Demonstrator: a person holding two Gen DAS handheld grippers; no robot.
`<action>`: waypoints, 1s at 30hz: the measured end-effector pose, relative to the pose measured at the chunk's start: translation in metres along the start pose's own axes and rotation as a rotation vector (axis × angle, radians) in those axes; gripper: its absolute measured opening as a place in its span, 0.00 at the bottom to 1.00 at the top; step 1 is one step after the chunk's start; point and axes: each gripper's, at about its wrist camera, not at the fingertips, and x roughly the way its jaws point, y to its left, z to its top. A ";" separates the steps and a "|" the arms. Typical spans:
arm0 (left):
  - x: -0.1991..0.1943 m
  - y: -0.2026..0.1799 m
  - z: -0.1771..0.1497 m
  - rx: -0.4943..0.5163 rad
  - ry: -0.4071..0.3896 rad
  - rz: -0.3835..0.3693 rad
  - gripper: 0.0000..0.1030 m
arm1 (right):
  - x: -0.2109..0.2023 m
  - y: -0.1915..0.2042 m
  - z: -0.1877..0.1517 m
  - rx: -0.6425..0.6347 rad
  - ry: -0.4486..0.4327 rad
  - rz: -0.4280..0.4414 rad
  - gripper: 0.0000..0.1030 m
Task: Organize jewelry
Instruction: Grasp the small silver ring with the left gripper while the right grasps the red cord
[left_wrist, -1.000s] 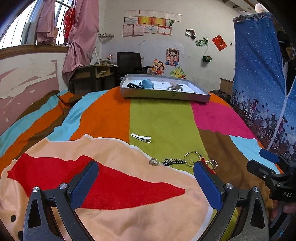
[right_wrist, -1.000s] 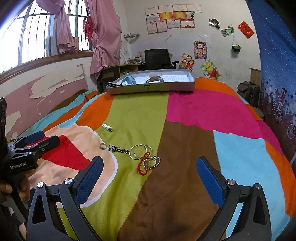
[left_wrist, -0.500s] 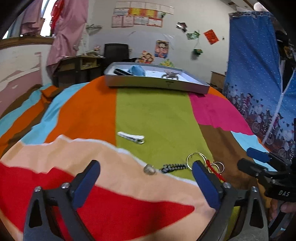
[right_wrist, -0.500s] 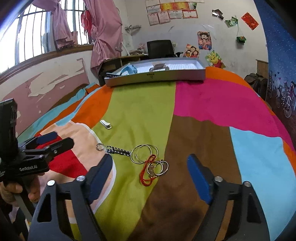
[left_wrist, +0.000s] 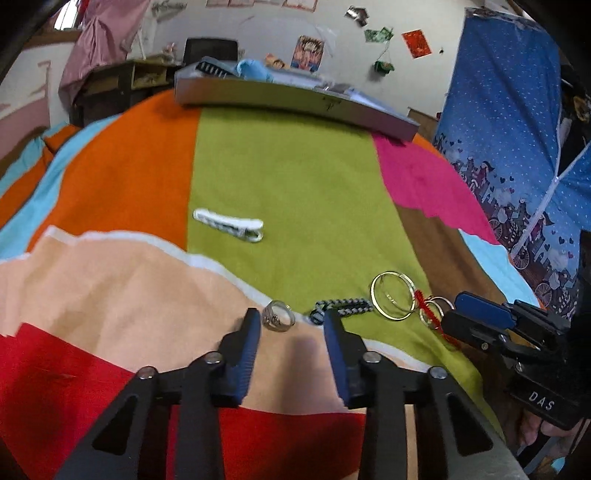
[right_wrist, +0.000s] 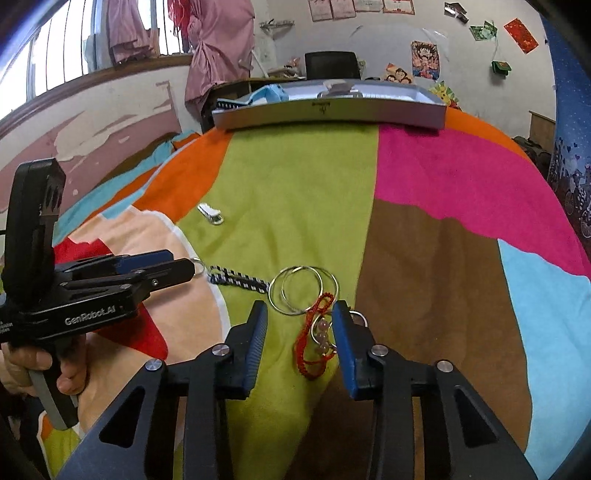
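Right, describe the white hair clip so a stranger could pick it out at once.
Start at the striped bedspread and find its green stripe. The hair clip lies alone at that stripe's left edge, halfway between the grey tray and the cluster of rings. It is the only white, long, flat piece; the rest are round or braided.

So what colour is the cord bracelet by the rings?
Red cord bracelet, clearest in the right wrist view.

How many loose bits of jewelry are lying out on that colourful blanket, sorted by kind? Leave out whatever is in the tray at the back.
Finger ring: 1
White hair clip: 1
Black-and-white braided strap: 1
Large metal hoops: 2
Red cord bracelet with beads and small rings: 1
Total: 6
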 end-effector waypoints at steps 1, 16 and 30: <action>0.002 0.002 0.000 -0.010 0.009 -0.005 0.29 | 0.002 0.001 0.000 0.000 0.007 -0.002 0.29; 0.016 0.008 -0.002 -0.044 0.061 0.019 0.06 | 0.021 -0.002 -0.008 0.046 0.093 -0.017 0.17; -0.008 -0.012 -0.009 -0.001 0.020 -0.041 0.06 | -0.005 -0.008 -0.020 0.085 0.068 0.038 0.05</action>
